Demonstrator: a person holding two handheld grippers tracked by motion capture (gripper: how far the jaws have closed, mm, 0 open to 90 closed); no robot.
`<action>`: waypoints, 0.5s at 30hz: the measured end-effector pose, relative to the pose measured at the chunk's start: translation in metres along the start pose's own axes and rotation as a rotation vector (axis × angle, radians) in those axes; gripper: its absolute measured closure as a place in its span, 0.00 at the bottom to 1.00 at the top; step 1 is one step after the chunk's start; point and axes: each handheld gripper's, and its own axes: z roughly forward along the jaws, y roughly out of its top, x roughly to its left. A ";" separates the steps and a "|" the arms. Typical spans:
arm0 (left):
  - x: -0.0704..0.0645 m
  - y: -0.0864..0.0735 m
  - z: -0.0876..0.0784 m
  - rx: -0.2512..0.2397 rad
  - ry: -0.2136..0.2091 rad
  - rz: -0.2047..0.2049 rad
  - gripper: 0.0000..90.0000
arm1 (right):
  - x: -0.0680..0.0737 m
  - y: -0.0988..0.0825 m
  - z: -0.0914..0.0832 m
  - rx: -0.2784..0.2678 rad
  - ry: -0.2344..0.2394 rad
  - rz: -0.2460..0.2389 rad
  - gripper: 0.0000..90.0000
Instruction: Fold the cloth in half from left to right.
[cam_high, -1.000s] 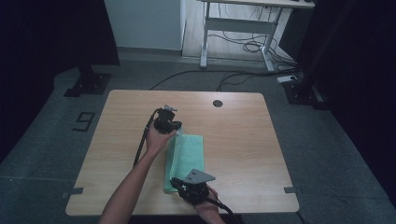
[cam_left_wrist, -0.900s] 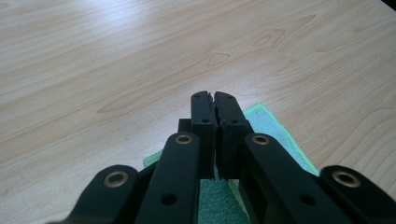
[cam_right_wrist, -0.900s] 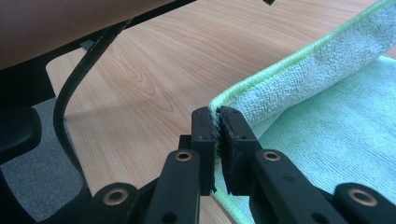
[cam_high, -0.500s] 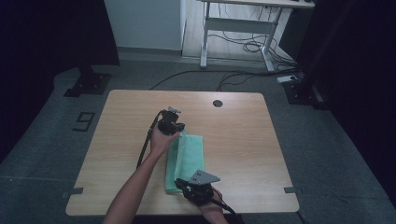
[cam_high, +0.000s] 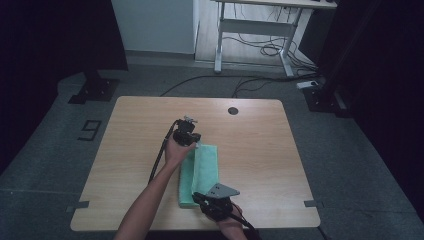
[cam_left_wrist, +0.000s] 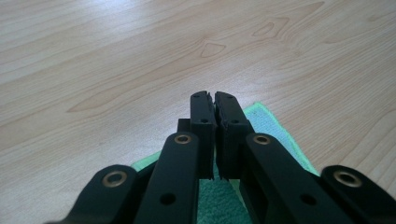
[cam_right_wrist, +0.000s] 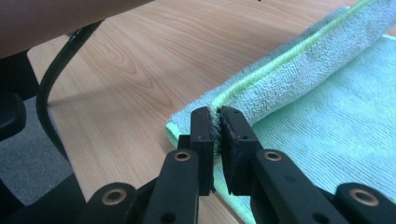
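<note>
Both pairs of jaws are pressed together, each pinching an edge of the green cloth (cam_high: 200, 172): the left gripper (cam_high: 189, 140) at its twelve o'clock corner, the right gripper (cam_high: 202, 199) at its six o'clock corner. The cloth lies partly folded on the wooden table (cam_high: 270, 150), slightly toward six o'clock of the table's centre.

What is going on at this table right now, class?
A person is folding a green cloth on a wooden table, with a two-jaw gripper in each hand. The left gripper is shut on the cloth's far corner, and the right gripper is shut on the raised edge at the near corner. One long side is lifted and curled over the flat part, so the fold looks about half done.
</note>
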 end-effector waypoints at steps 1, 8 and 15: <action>0.000 0.000 0.001 0.002 -0.001 -0.001 0.96 | -0.001 -0.001 0.000 0.000 -0.002 0.002 0.93; -0.003 0.000 0.005 0.010 -0.003 0.002 0.96 | -0.004 -0.004 -0.003 0.007 -0.010 0.006 0.93; -0.006 0.002 0.006 0.010 -0.005 0.005 0.96 | -0.008 -0.008 -0.007 0.007 -0.020 0.012 0.93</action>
